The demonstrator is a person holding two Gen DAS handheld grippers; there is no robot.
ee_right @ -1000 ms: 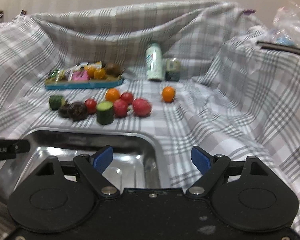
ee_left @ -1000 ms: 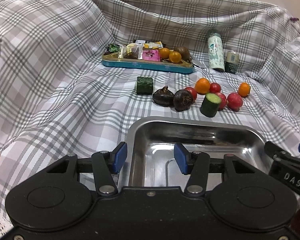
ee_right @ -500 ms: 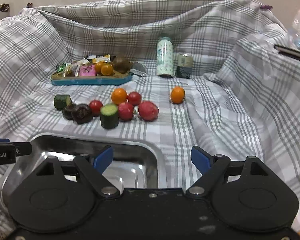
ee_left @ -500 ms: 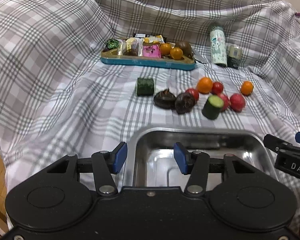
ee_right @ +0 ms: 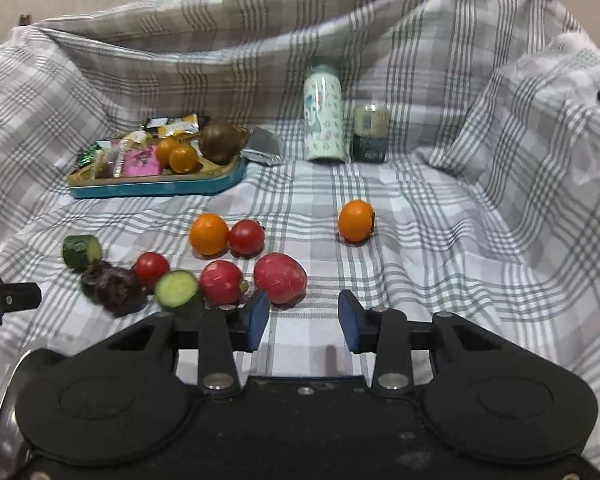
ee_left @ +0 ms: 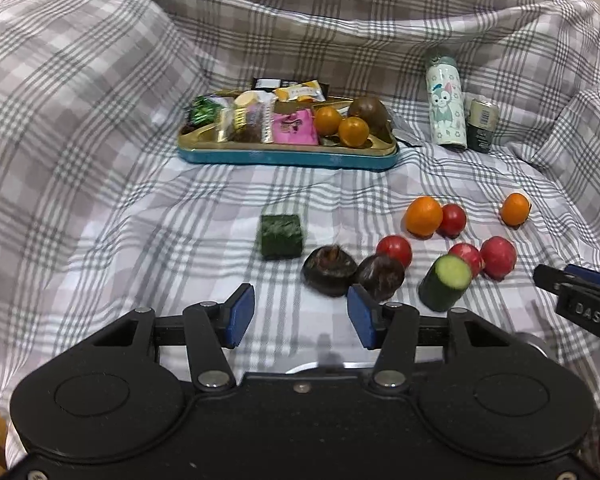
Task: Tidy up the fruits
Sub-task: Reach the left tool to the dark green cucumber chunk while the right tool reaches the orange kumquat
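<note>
Loose produce lies on the checked cloth: two cucumber pieces (ee_left: 281, 236) (ee_left: 445, 282), two dark water chestnuts (ee_left: 329, 270) (ee_left: 380, 274), red tomatoes (ee_left: 395, 249), red radishes (ee_left: 498, 257) and two oranges (ee_left: 423, 216) (ee_left: 515, 209). My left gripper (ee_left: 300, 316) is open and empty, just short of the chestnuts. My right gripper (ee_right: 303, 320) is open and empty, with its left finger just in front of a radish (ee_right: 280, 277). The steel tray's rim (ee_right: 4, 396) shows only at the lower left of the right wrist view.
A teal snack tray (ee_left: 288, 156) with sweets, two oranges and a kiwi sits at the back. A patterned bottle (ee_left: 444, 104) and a small can (ee_left: 482, 124) stand to its right. The cloth rises in folds on all sides.
Both grippers have moved forward over the steel tray toward the produce; the tray has slid almost out of both views. The right gripper's jaws are narrower than before. Nothing was picked up.
</note>
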